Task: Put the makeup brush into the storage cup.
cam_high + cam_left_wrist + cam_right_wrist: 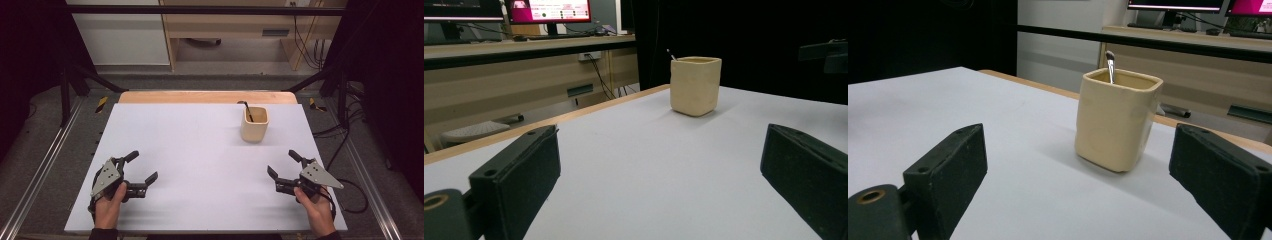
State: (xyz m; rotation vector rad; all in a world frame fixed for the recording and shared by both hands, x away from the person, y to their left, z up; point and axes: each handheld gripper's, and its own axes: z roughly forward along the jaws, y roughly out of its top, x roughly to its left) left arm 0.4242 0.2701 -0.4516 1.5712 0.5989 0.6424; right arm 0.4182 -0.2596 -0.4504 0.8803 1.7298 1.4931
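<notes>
Cream, glazed-looking ceramic makes up the cup [255, 124], a squarish, thick-walled thing with rounded corners that stands upright toward the far right of the white table [200, 165], near its wooden far edge. It is probably stiff, fairly heavy for its size, smooth enough to slip between hard pads, and breakable if dropped or knocked over. A thin dark-handled tool [247, 110] leans inside it, its tip showing above the rim in the right gripper view [1110, 64]; it looks light and loose, so it would likely rattle or tip out if the cup tilts. The best hold is likely across two flat opposite walls, about mid-height, squeezing squarely and keeping the cup level. The right gripper [283, 167] rests low near the table's near right edge, held in a hand, jaws spread wide and aimed at the cup, which lies framed between them in its own view [1118, 120], well apart. The left gripper [142, 166] sits at the near left, likewise wide open and empty, angled toward the cup far across the table [695, 85].
</notes>
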